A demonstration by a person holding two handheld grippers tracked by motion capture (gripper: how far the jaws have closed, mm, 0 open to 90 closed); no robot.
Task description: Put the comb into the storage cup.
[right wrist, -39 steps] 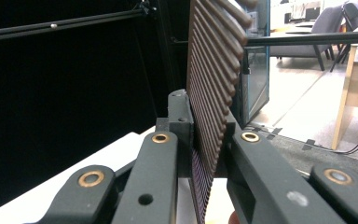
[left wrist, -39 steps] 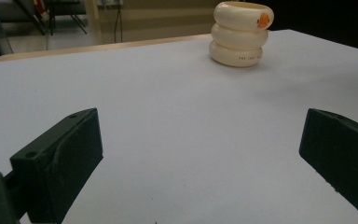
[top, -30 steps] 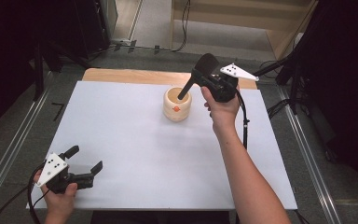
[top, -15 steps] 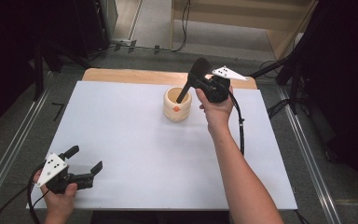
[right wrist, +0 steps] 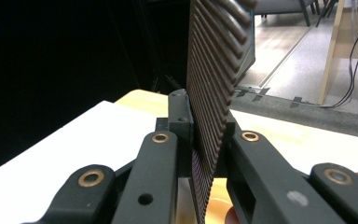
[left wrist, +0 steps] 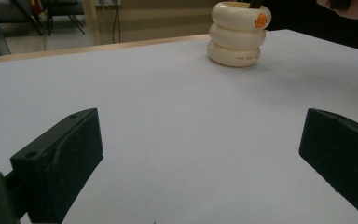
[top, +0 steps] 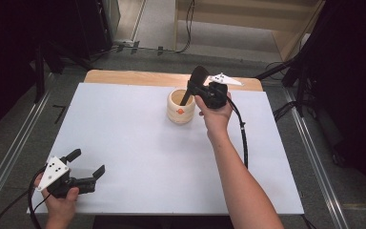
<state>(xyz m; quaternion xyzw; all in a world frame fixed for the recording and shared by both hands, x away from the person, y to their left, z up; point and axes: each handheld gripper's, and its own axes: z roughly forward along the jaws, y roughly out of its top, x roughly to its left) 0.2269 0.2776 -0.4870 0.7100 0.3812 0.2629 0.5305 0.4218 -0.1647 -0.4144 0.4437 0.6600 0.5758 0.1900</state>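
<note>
1 flat black ribbed tool (top: 194,85) clamped in right gripper (top: 205,90), lower end already inside cream ringed holder (top: 180,107). Release pending. Left gripper (top: 86,163) wide open, holding nothing.

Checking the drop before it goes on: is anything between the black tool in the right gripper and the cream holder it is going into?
Nothing visible. The right gripper holds the black tool with its lower end already inside the cream holder.

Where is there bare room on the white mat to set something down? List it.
Free: the wide stretch between the left gripper and the cream holder, and the mat's far-left corner. Crowded: around the holder, where the right gripper lowers a black ridged tool.
</note>
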